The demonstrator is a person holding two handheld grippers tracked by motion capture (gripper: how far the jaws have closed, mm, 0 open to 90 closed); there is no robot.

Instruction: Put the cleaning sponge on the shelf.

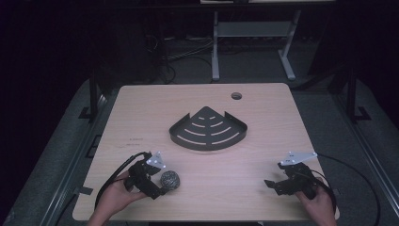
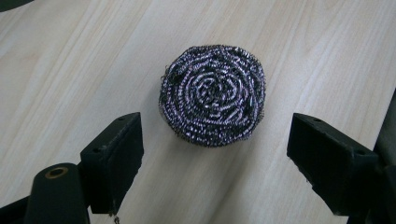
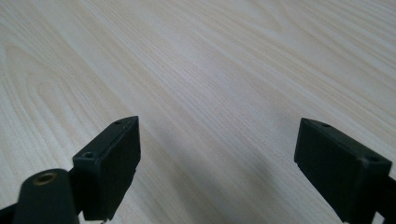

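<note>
A round steel-wool scourer (image 1: 170,180) lies on the wooden table near the front left. In the left gripper view the scourer (image 2: 213,94) sits just ahead of the gap between the two black jaws. My left gripper (image 1: 161,186) is open and low beside it, not touching it; in its own view the left gripper (image 2: 215,154) has only bare wood between its pads. My right gripper (image 1: 273,185) rests open near the front right edge; the right gripper (image 3: 217,158) has nothing between its jaws. A dark fan-shaped corner rack (image 1: 208,129) lies at mid-table.
A round cable hole (image 1: 236,96) is near the table's far edge. Cables trail from both grippers off the front of the table. Beyond the table stand a white desk frame (image 1: 251,42) and loose floor cables.
</note>
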